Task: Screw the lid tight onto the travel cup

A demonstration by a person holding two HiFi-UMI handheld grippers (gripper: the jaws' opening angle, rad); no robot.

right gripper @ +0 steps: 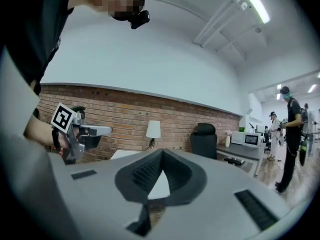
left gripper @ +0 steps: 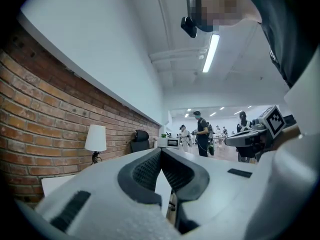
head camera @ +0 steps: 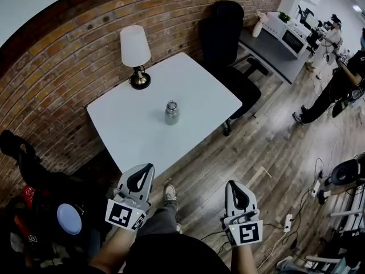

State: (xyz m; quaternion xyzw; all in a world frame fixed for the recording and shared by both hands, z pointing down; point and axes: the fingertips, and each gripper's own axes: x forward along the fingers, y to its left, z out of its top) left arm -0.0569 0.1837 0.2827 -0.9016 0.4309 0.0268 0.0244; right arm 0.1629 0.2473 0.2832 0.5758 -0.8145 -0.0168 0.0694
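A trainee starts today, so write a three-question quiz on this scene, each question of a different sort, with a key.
1. True or false: the small steel travel cup lies on its side on the white square table.
2. Pick one: the left gripper and right gripper are A) both shut and empty, B) both open, C) shut on the cup.
3. Fill in: the table lamp with the white shade stands at the table corner nearest the ___ wall.

Key: 1 false, it stands upright; 2 A; 3 brick, the red brick wall.
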